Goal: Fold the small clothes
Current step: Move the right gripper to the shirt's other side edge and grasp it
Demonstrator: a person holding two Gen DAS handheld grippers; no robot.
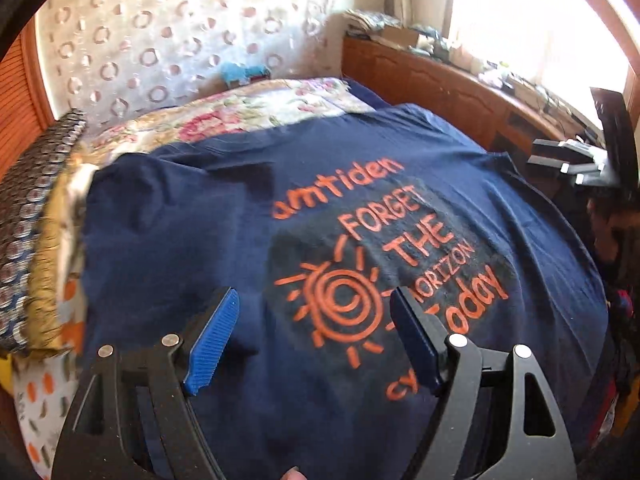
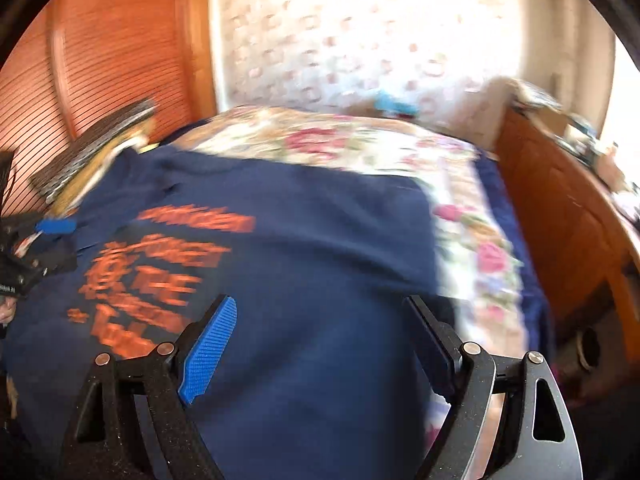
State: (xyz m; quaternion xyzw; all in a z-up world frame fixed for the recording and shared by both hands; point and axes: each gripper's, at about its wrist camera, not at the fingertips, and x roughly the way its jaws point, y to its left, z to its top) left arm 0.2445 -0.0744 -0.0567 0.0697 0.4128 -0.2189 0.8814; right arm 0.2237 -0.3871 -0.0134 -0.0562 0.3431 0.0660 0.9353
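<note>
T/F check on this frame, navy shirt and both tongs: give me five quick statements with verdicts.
1. The navy T-shirt lies spread on the bed with its orange print facing up. True.
2. The left tongs are clamped on the shirt's fabric. False: the jaws stand wide open above the print, nothing between the pads.
3. The right tongs are open and hold nothing. True.
4. The shirt is already folded into a small square. False: it lies flat, largely unfolded.
5. A floral bedspread shows beyond the shirt. True.
</note>
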